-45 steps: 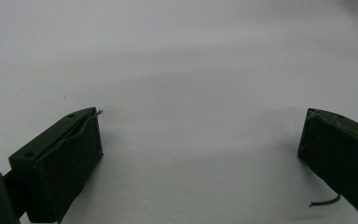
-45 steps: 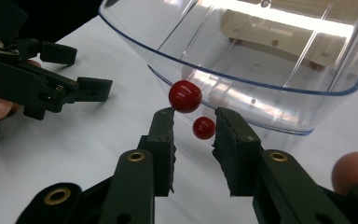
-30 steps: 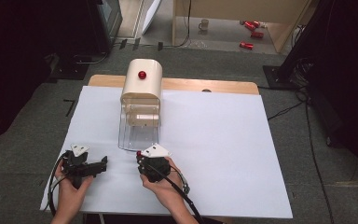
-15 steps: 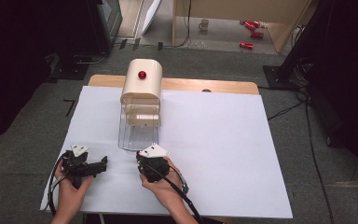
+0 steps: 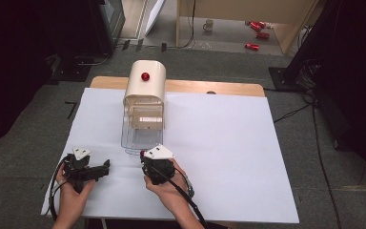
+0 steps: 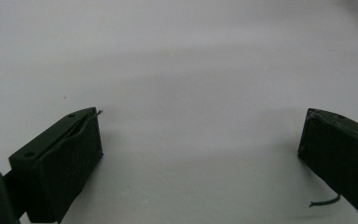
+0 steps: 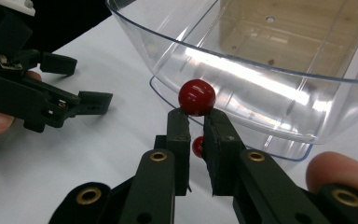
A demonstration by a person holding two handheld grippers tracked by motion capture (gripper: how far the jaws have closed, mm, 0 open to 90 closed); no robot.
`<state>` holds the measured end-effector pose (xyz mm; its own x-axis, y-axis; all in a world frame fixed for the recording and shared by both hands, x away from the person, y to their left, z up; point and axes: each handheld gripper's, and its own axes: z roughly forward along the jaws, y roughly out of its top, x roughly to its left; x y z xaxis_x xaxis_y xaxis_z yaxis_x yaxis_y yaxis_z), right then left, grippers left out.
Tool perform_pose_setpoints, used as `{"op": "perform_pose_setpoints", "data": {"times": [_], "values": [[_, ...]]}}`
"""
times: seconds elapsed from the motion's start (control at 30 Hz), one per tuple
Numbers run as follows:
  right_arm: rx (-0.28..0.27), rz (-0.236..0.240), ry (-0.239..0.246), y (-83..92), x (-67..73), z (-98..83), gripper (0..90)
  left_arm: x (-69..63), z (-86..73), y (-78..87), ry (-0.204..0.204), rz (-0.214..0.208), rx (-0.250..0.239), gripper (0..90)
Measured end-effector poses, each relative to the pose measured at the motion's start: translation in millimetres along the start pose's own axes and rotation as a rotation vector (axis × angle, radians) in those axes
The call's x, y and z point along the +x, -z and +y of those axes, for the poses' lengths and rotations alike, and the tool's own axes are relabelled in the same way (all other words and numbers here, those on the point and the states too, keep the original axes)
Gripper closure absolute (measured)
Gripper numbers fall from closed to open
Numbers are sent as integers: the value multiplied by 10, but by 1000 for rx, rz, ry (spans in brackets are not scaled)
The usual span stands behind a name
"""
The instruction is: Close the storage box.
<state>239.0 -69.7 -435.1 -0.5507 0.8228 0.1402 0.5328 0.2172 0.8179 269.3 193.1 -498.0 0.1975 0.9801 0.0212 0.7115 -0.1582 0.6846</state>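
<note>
— Pinched shut with the right tongs (image 7: 195,122) on the red knob (image 7: 196,97), at the front rim of the clear door (image 7: 261,93), low over the counter (image 6: 191,56)?
— Yes. Nothing in the left tongs (image 6: 200,154); spread wide, resting aside.
— Best swung in an arc about the hinge, then, slowly.
— And kept pinched behind the ball, lest it slip.

We see a wooden bench (image 5: 228,88) under a white sheet (image 5: 228,157), standing on grey carpet (image 5: 333,191). Beyond it, red cans (image 5: 257,29) and a mug (image 5: 209,24) lie on the floor by a wooden frame (image 5: 286,28). Darkness flanks both sides.
</note>
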Motion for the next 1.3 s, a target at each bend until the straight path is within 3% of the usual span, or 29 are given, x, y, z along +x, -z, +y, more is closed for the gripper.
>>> {"op": "perform_pose_setpoints", "data": {"times": [0.23,0.6,1.3], "values": [[-13,-1,16,26,-4,88,822,0,0,0,0,0,0,0],[-17,-5,-2,32,-61,218,821,0,1,1,0,-1,2,0],[-31,-22,-11,-96,-190,501,821,0,1,2,0,-1,2,0]]}}
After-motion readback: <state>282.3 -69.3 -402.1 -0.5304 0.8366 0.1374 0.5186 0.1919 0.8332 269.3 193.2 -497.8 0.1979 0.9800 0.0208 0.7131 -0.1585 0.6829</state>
